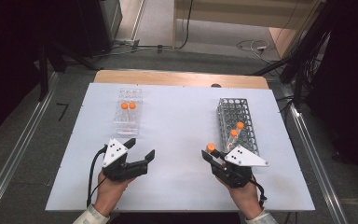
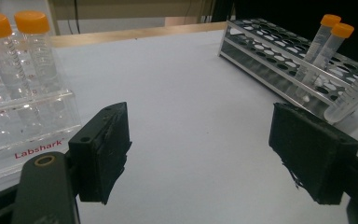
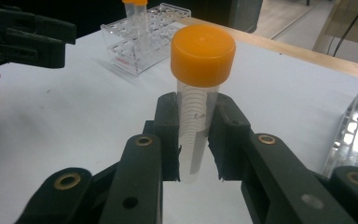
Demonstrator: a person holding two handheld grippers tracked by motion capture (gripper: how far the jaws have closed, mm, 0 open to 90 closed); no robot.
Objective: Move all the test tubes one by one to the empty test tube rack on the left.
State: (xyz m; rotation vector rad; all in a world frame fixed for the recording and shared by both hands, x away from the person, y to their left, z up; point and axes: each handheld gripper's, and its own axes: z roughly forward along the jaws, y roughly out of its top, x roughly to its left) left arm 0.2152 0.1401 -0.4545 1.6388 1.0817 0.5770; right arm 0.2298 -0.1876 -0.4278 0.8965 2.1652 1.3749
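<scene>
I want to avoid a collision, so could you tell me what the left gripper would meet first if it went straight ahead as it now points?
Probably the metal rack; the left gripper has bare table before it.

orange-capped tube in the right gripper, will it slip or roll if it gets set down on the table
The tube looks like smooth, rigid clear plastic, so it may slip in the right gripper, whose pads clamp only its middle. It seems empty, hence probably light. Being round, it would likely roll or tip on the flat table.
</scene>
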